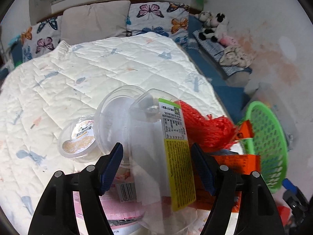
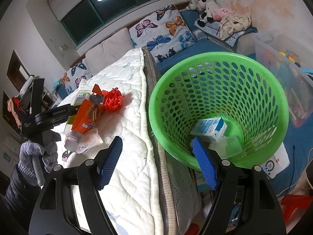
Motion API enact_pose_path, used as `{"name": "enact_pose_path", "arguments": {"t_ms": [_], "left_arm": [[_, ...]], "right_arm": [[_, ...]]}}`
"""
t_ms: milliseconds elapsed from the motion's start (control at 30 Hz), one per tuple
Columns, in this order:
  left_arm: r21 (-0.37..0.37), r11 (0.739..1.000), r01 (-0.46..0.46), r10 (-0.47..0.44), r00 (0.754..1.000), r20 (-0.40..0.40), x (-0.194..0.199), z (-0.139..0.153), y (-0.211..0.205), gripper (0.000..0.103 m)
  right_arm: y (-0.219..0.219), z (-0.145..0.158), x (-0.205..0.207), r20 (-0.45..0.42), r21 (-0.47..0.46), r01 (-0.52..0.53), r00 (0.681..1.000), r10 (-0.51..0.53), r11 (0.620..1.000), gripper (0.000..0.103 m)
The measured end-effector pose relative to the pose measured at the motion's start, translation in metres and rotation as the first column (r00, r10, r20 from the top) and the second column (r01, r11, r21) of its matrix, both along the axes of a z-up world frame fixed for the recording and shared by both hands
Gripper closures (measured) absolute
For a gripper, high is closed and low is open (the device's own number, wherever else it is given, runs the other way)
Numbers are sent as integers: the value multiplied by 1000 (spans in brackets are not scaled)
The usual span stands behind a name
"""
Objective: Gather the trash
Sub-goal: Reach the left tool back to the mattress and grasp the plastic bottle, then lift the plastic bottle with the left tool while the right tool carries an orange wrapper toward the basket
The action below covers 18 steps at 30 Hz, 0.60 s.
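Observation:
A pile of trash lies on the white quilt (image 1: 97, 68). In the left wrist view a clear plastic box with a yellow-green label (image 1: 156, 146) sits between my open left gripper's (image 1: 156, 166) blue pads, not clamped. Around it lie clear round cups (image 1: 115, 115), a labelled lid (image 1: 80, 137), red foam netting (image 1: 203, 125), an orange wrapper (image 1: 240, 164) and a pink pack (image 1: 121, 205). My right gripper (image 2: 158, 162) is open and empty, its right pad over the rim of the green perforated basket (image 2: 215, 62), which holds a blue-white carton (image 2: 209, 129). The trash pile (image 2: 92, 109) and the left gripper (image 2: 64, 111) also show there.
The basket stands beside the bed's right edge (image 2: 150, 137). Butterfly pillows (image 1: 154, 17) and a plain pillow (image 1: 93, 21) lie at the headboard. Plush toys (image 2: 207, 5) sit on a blue bench. A clear storage bin (image 2: 283, 62) and a white device (image 2: 275, 162) stand right of the basket.

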<state>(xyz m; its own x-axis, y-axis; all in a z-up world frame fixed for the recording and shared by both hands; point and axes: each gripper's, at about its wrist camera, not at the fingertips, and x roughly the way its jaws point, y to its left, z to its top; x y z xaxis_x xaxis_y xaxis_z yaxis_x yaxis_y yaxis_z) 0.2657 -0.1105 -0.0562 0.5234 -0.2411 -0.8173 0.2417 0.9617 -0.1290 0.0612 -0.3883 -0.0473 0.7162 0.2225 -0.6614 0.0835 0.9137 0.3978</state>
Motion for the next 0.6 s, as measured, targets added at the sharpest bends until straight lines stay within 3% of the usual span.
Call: {"name": "enact_pose_path", "arguments": {"t_ms": [233, 600], "left_arm": [[123, 991, -59, 65, 997, -43, 11, -12, -12, 38], [2, 997, -79, 79, 997, -24, -1, -5, 2, 42]], "right_arm": [[-4, -3, -2, -7, 8, 5, 1000, -5, 1000, 29], [16, 0, 5, -7, 0, -56, 998, 56, 998, 29]]}}
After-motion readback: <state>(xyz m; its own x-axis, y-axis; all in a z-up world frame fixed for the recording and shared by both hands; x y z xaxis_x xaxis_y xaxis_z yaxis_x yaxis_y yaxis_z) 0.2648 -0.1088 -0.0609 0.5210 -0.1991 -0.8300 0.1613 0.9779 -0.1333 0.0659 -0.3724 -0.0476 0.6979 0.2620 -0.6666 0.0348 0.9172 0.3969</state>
